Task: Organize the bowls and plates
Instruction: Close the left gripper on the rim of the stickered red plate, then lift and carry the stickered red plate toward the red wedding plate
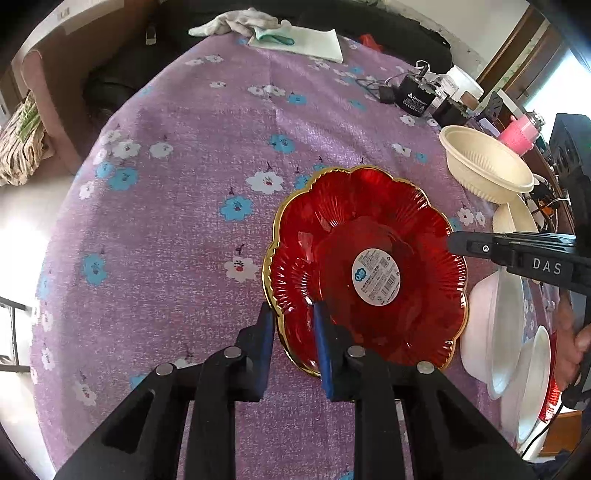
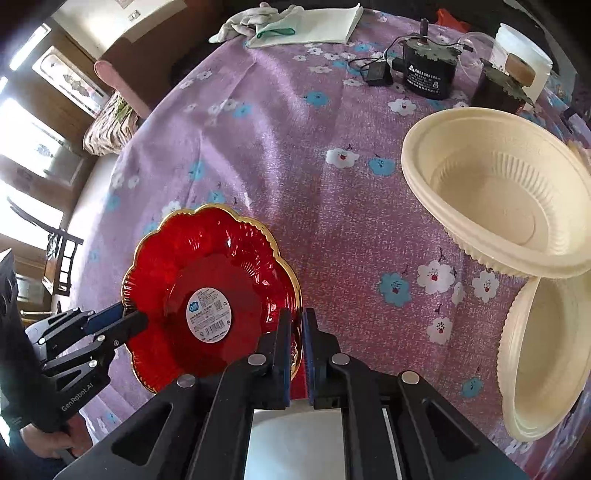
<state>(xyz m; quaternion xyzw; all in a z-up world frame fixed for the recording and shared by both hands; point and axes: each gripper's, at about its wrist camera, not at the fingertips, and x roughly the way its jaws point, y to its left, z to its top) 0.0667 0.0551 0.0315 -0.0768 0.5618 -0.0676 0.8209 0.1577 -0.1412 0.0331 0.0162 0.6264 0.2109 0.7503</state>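
Note:
A red scalloped plate [image 1: 369, 229] with a gold rim and a round label lies on the purple flowered tablecloth [image 1: 192, 206]. My left gripper [image 1: 293, 314] is shut on its near-left rim. My right gripper [image 2: 295, 321] is shut on the plate's [image 2: 207, 254] opposite rim, and shows as a black finger in the left wrist view [image 1: 480, 249]. Cream ribbed bowls [image 2: 498, 192] stand at the right, with another cream bowl [image 2: 539, 354] tilted below them. White bowls [image 1: 491, 328] lean on edge at the far right of the left wrist view.
A black motor [image 2: 428, 70] with cables, a white jar [image 2: 524, 55] and a dark box [image 2: 495, 88] stand at the back right. A folded white cloth [image 2: 317, 22] and gloves lie at the far edge. A pink cup [image 1: 519, 134] is at the right.

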